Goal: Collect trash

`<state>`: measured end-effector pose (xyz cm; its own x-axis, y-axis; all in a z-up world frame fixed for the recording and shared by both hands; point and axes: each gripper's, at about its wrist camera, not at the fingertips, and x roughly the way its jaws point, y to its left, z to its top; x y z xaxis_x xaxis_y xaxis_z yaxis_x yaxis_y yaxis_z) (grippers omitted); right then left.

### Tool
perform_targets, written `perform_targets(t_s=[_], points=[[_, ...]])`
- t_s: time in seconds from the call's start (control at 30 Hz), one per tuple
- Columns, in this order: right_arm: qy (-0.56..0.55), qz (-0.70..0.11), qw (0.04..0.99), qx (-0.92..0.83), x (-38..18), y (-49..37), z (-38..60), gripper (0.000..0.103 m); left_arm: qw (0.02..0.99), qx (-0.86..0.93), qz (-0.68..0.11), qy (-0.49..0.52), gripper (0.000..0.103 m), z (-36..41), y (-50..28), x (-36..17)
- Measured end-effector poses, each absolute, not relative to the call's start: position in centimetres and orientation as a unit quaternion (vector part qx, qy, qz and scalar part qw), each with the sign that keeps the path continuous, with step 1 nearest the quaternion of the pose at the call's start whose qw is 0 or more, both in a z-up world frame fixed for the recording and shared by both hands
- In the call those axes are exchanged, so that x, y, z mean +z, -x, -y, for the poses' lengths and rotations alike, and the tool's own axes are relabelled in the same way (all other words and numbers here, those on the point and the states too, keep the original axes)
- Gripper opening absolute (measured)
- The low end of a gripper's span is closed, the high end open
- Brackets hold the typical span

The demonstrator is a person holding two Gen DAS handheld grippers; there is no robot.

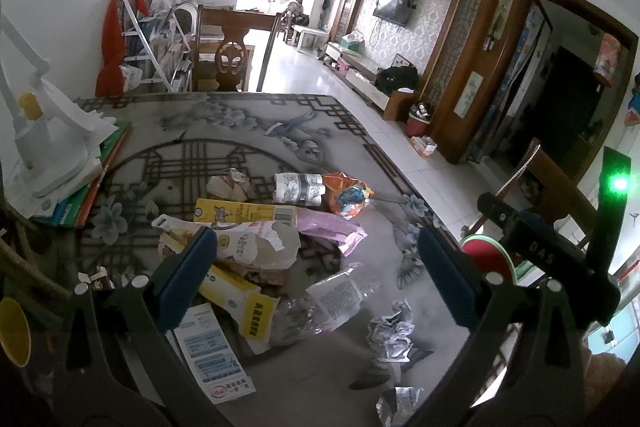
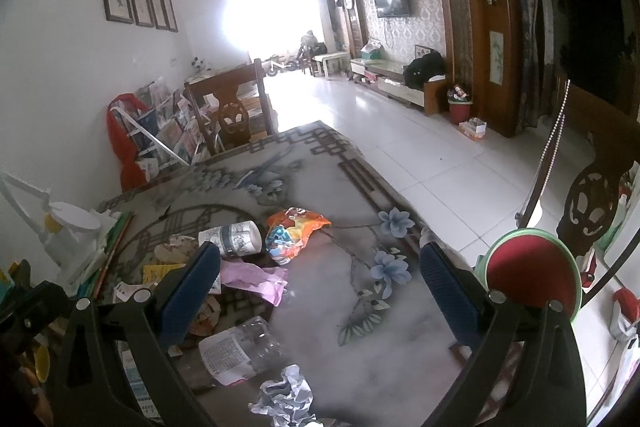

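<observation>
Trash lies heaped on the patterned table (image 1: 224,131): a yellow carton (image 1: 244,213), a torn white wrapper (image 1: 256,247), a pink wrapper (image 1: 332,229), an orange snack bag (image 1: 348,193), a paper roll (image 1: 298,187), a crushed clear bottle (image 1: 336,297) and crumpled paper (image 1: 390,333). My left gripper (image 1: 316,269) hovers open over the heap, holding nothing. My right gripper (image 2: 320,291) hangs open above the table (image 2: 400,343), with the pink wrapper (image 2: 256,281), clear bottle (image 2: 240,347), orange bag (image 2: 292,233) and crumpled paper (image 2: 286,399) below it. The other gripper's body (image 1: 536,251) shows at right in the left wrist view.
A white lamp (image 1: 48,143) on stacked books and papers (image 1: 88,179) fills the table's left side. A red round stool (image 2: 534,277) stands off the right edge. Wooden chairs (image 1: 230,59) sit beyond the far end. A red bin (image 2: 460,109) stands by the far wall on the tiled floor.
</observation>
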<state>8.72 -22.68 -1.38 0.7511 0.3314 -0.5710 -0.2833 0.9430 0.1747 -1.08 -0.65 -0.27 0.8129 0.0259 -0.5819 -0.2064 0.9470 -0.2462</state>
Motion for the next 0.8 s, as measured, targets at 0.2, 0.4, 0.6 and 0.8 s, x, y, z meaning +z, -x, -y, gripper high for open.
perform_targets(t_s=[0.2,0.4,0.6,0.8], points=[[-0.038,-0.311,0.935,0.165,-1.42,-8.71,22.76,0.096,0.94,0.062,-0.299,0.15,0.098,0.68,1.13,-0.34],[-0.038,-0.313,0.935,0.164,-1.42,-8.74,22.69,0.096,0.941,0.06,-0.298,0.15,0.098,0.65,1.16,-0.34],[-0.036,-0.309,0.936,0.163,-1.58,-8.62,22.79,0.096,0.941,0.06,-0.298,0.15,0.098,0.63,0.87,-0.46],[-0.042,-0.313,0.935,0.159,-1.77,-8.7,23.24,0.096,0.942,0.057,-0.298,0.146,0.098,0.88,0.85,-0.52]])
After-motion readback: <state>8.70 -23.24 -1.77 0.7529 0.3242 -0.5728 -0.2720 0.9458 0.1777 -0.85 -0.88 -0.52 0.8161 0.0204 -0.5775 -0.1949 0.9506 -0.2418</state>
